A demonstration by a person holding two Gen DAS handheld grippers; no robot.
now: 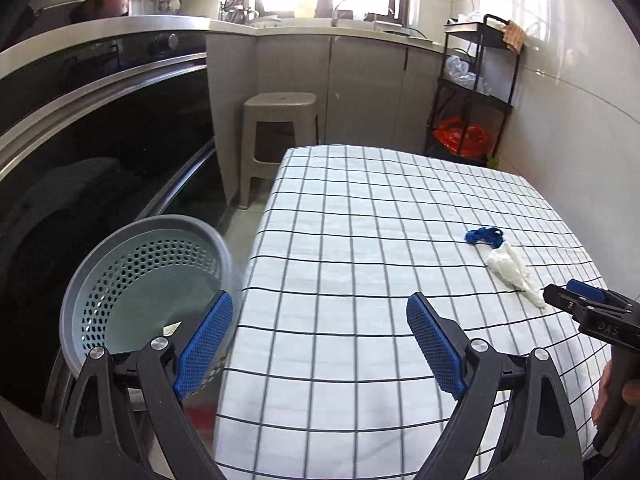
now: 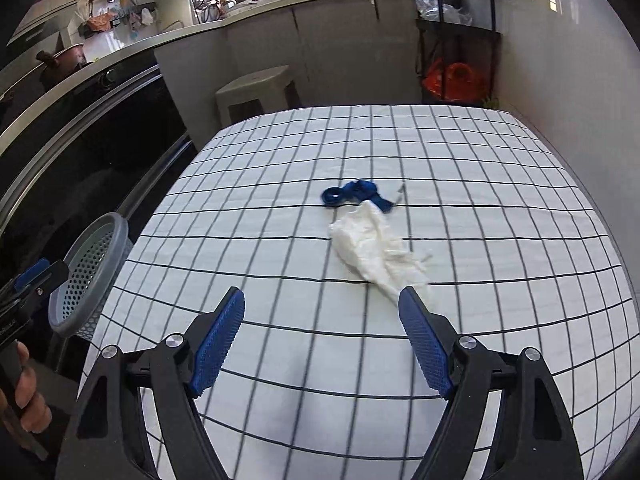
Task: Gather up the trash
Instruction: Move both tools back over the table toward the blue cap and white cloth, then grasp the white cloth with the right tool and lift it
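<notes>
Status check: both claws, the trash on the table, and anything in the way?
Left claw open, empty. Right claw open, empty, near white wad. Blue scrap touching it. Basket off table's left edge. Path clear.

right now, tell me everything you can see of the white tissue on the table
The white tissue is a crumpled, soft, paper-like wad, broad at one end and tapering to a twisted, frayed tail. It lies flat on the checked tablecloth, toward the wall side. Its broad end touches the blue scrap beside it. Nothing grips it; its tail points toward the right hand-held gripper, whose jaws stand open.
</notes>
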